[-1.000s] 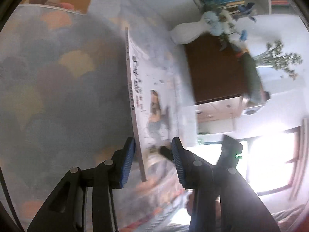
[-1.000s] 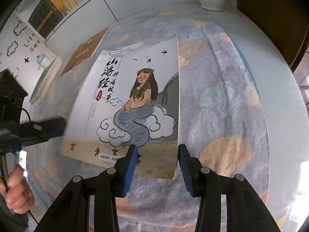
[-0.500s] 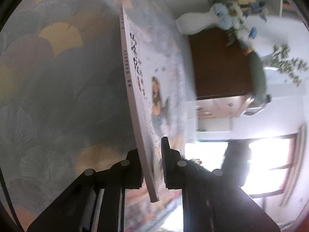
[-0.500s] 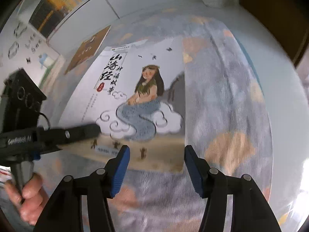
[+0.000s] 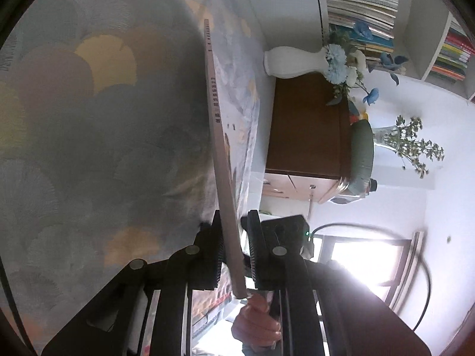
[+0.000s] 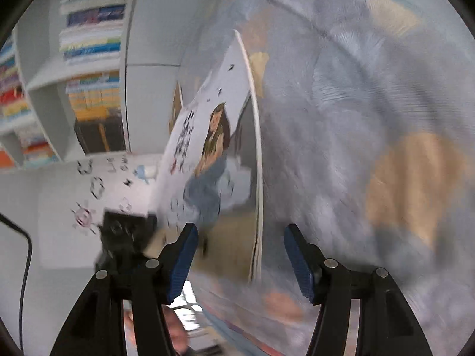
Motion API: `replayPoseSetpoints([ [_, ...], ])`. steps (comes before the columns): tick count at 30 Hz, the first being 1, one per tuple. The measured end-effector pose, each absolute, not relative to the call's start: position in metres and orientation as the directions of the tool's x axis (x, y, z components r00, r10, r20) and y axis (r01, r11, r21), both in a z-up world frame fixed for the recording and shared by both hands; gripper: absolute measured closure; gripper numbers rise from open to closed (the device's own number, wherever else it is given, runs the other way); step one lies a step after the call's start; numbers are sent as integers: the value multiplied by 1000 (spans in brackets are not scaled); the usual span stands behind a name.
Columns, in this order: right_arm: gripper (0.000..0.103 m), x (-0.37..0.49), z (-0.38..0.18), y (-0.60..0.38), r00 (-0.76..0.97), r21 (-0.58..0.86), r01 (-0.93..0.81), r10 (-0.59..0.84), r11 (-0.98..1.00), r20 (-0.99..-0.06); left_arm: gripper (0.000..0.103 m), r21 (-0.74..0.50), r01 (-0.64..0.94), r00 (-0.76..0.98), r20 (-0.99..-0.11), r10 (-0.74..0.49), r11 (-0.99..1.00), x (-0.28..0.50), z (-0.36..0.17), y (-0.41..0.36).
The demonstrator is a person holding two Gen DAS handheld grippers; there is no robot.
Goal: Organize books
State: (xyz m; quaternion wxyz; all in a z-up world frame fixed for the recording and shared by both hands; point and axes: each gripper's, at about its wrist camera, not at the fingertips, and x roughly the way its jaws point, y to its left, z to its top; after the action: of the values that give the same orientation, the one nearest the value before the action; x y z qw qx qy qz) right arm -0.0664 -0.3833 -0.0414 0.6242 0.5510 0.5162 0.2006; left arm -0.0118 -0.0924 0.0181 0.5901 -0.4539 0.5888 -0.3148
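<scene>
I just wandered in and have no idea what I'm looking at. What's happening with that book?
A person is tidying books with a hand-held tool in each hand. The left tool is clamped on the edge of a thin illustrated book, lifted off the patterned tablecloth. The right tool is open, its jaws either side of the book's lower edge without gripping.

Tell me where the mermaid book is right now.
The mermaid book stands on edge, clamped in the left tongs over the patterned tablecloth, with the white vase beyond.
</scene>
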Motion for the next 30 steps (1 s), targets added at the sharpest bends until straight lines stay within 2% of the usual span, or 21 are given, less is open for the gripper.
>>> replayPoseSetpoints([
  [1, 45, -65, -41, -384, 404, 902, 316, 819, 294, -408, 91, -905, -163, 105, -412, -905, 393, -12, 18, -91],
  [2, 52, -61, -39, -382, 409, 907, 307, 821, 287, -399, 91, -900, -161, 101, -424, -900, 406, -11, 18, -91],
  [3, 67, -59, -36, -380, 403, 909, 296, 824, 294, -397, 91, -885, -149, 98, -456, -884, 440, -11, 18, -90],
  [6, 79, -59, -16, -371, 393, 861, 231, 766, 454, -509, 91, -801, -60, 80, -599, -797, 596, -11, 25, -93],
  [8, 80, -59, 0, -363, 387, 797, 167, 705, 580, -594, 91, -702, 38, 76, -707, -703, 711, -13, 33, -105],
  [11, 81, -63, 26, -333, 378, 597, -14, 558, 802, -739, 91, -630, 120, 67, -766, -640, 767, -16, 37, -118],
  [15, 81, -78, 35, -296, 391, 344, -198, 395, 918, -831, 91, -526, 233, 67, -830, -553, 818, -26, 40, -136],
  [18, 81, -86, 40, -274, 421, 200, -283, 309, 938, -853, 91, -466, 297, 97, -854, -512, 834, -37, 49, -145],
  [22, 81, -105, 53, -259, 482, 69, -375, 258, 924, -837, 91, -478, 292, 131, -838, -530, 828, -46, 62, -131],
  [30, 81, -116, 90, -232, 533, 41, -432, 292, 901, -794, 91, -470, 288, 225, -814, -536, 834, -55, 104, -81],
])
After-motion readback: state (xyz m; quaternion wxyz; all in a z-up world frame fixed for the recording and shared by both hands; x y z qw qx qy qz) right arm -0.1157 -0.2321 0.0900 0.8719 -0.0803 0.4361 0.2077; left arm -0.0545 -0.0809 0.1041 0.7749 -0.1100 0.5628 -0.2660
